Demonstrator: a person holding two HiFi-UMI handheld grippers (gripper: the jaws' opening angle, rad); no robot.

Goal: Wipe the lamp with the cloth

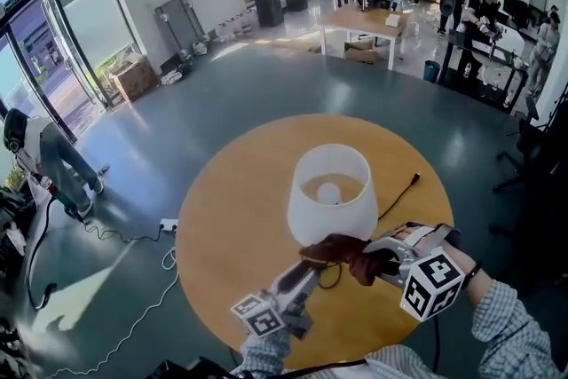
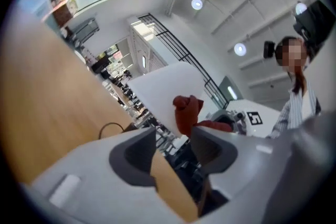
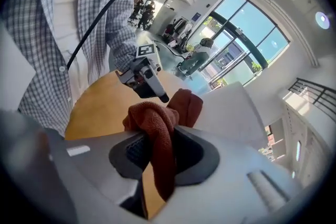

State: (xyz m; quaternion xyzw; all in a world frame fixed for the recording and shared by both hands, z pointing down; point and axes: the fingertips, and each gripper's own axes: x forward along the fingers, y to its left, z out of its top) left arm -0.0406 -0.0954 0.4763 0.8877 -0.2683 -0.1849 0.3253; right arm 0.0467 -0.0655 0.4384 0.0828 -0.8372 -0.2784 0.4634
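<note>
Pinching one rust-red cloth (image 3: 157, 118) between its two jaws, the right gripper (image 3: 159, 150) holds the fabric bunched at the near lower edge of the single lamp (image 1: 330, 195); cloth and white shade appear to touch, though the contact is partly hidden. The left gripper (image 2: 173, 147) lies just beside it, its two jaws spread with nothing between them, aimed toward the shade. One bulb (image 1: 329, 192) shows inside the shade. The lamp stands on one round wooden table (image 1: 232, 217), with one black cable (image 1: 399, 195) trailing toward the far right edge.
</note>
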